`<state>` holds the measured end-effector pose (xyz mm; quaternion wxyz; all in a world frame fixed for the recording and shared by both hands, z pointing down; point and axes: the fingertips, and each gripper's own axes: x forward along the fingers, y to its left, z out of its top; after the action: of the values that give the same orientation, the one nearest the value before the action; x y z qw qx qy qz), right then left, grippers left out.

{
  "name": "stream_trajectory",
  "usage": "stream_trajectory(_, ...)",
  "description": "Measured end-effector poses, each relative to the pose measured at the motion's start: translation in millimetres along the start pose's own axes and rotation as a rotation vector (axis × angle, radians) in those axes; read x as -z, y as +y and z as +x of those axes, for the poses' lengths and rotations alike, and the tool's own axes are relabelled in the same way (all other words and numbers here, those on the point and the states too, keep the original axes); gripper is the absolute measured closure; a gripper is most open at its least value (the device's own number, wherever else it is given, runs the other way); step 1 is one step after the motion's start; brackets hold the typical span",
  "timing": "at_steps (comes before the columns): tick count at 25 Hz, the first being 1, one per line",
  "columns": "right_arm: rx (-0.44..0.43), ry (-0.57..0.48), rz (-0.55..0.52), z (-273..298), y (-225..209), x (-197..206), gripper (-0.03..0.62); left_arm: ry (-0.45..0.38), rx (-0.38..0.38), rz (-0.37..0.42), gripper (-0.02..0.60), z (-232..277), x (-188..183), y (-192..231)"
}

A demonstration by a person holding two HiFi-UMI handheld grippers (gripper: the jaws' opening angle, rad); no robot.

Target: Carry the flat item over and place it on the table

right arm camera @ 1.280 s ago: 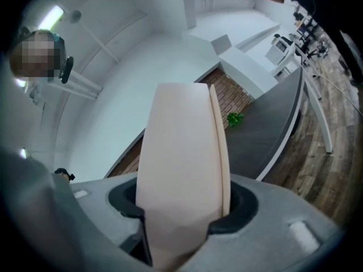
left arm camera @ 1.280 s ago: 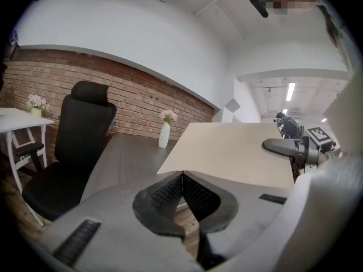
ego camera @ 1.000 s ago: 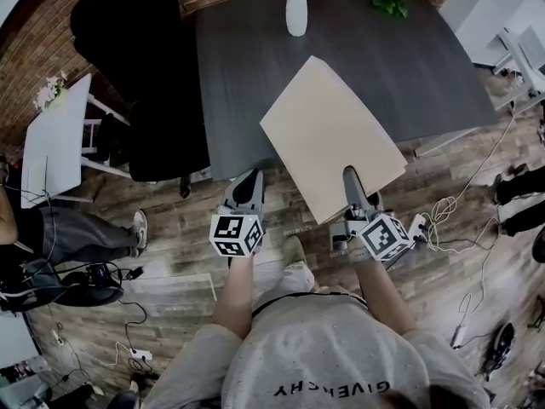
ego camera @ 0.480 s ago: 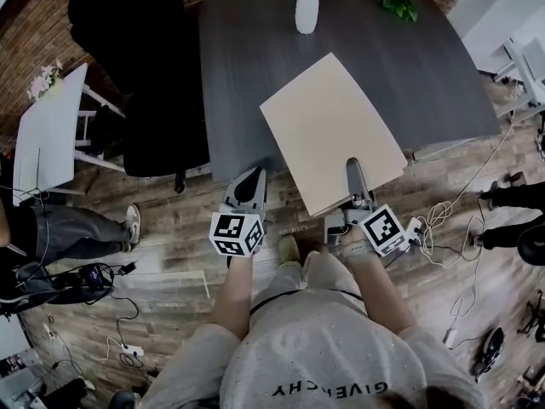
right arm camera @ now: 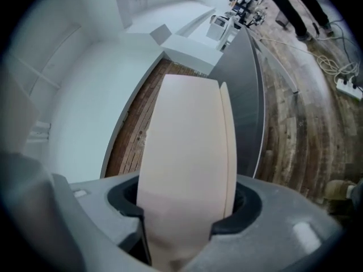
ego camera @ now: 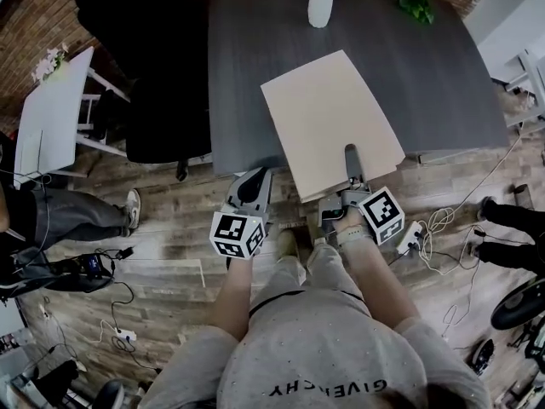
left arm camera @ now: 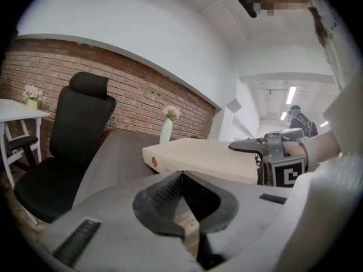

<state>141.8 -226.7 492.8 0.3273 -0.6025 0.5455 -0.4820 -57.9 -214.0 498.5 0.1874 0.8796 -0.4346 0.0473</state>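
Right hand-held gripper [ego camera: 350, 158] opening, flat board [ego camera: 328, 113] between its jaws — head view shows board overhanging table [ego camera: 255, 58].

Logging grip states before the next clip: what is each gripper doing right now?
Left gripper: jaws closed, nothing between them.
Right gripper: jaws opening, with the near edge of the flat board between them.
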Motion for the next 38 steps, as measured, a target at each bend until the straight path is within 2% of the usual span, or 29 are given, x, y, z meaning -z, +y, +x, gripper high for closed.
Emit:
stream_trajectory(6, 0.045, 0.015, 0.117, 25.2, -11.7, 0.5, 0.306, -0.026, -0.013, -0.020, 0.583, 2.2, -11.8, -1.6)
stream_trajectory(12, 0.051, 0.046, 0.128, 48.5, -8.4, 11.4, 0.306, -0.017, 0.042, -0.027, 0.583, 5.1, -12.1, -19.5)
stream_trajectory(17, 0.046, 0.072, 0.133, 61.2, -7.8, 21.8, 0.301, 0.008, 0.078, 0.024, 0.583, 4.6, -8.5, -31.6)
stream_trajectory(25, 0.056, 0.129, 0.165, 68.9, -15.4, 39.2, 0.287, -0.015, 0.185, 0.025, 0.583, 4.5, -13.2, -56.5)
stream_trajectory(38, 0.030, 0.239, 0.147, 74.4, -17.8, 57.3, 0.273, 0.041, 0.251, -0.004, 0.583, 24.1, 4.6, -71.6)
